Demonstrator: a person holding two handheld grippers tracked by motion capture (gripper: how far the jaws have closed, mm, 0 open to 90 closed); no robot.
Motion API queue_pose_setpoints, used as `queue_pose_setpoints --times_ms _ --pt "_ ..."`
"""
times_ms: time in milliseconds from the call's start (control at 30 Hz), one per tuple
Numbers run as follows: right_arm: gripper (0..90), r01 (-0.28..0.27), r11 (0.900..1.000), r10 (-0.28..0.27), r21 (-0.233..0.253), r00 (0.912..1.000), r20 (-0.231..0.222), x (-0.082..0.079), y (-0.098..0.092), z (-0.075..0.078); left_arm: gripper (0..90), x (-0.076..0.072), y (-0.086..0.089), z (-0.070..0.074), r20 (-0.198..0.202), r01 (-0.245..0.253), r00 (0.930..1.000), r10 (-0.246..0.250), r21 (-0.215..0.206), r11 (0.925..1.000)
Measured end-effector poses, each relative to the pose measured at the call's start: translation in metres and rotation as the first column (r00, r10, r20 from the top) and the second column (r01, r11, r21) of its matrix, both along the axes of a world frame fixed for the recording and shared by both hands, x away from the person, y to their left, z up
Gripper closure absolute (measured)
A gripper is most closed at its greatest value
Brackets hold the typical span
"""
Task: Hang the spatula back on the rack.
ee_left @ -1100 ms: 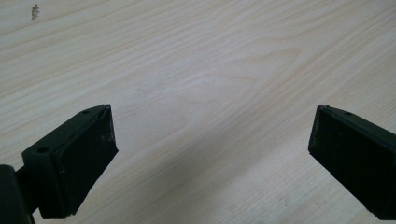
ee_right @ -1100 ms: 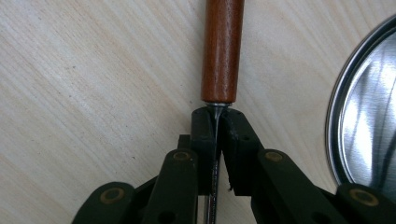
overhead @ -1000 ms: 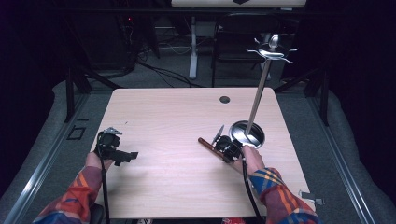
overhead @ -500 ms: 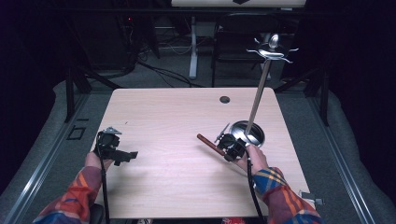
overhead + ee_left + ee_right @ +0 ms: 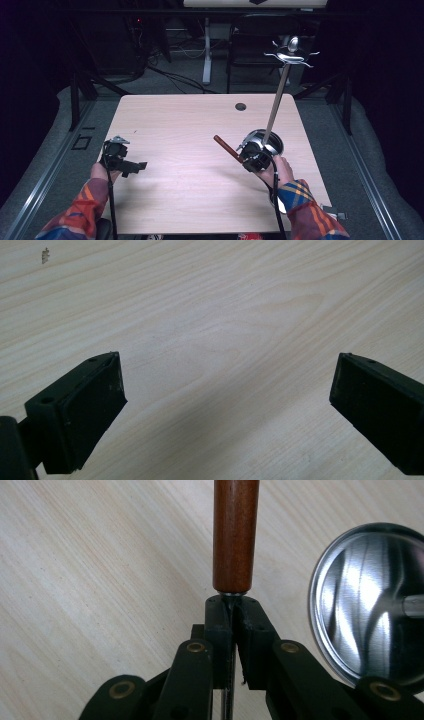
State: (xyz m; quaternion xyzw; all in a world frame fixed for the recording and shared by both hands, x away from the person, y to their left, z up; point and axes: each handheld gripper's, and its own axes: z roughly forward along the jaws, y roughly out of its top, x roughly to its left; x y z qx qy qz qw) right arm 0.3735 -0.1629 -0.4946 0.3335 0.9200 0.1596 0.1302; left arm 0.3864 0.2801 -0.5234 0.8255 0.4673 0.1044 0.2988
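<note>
Black fingers (image 5: 235,625) of the right gripper (image 5: 254,157) are pinching the thin metal shank of a wooden-handled utensil (image 5: 235,535) just below its reddish-brown handle, which runs straight up and away from them in the right gripper view. What the working end of the utensil is cannot be told, since it is hidden between and behind the fingers. In the high view the handle (image 5: 227,148) points up-left from the gripper, over the pale wood-grain worktop (image 5: 190,130). Just beside the gripper, on its far right side, stands the round polished metal base (image 5: 370,600) of a stand; from that base (image 5: 267,140) a thin pole (image 5: 276,102) rises to a crown of small hooks (image 5: 291,54). The right hand (image 5: 277,172) sits close to the base, a plaid sleeve behind it.

Far across the worktop, near its left edge, the left gripper (image 5: 122,159) is held in the left hand (image 5: 102,172). Its two black fingers (image 5: 82,412) are spread wide apart with nothing between them, only bare worktop (image 5: 225,330) beneath. A small dark round grommet (image 5: 240,106) lies in the worktop near the far edge, well apart from both grippers.
</note>
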Motion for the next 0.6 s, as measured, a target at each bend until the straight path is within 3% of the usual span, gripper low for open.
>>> queue_pose_setpoints --times_ms 600 --pt "84.5 0.019 0.999 -0.02 0.033 0.9993 0.032 -0.005 -0.011 0.011 1.0 -0.001 0.0 0.0 -0.004 -0.005 1.0 0.005 -0.004 1.0"
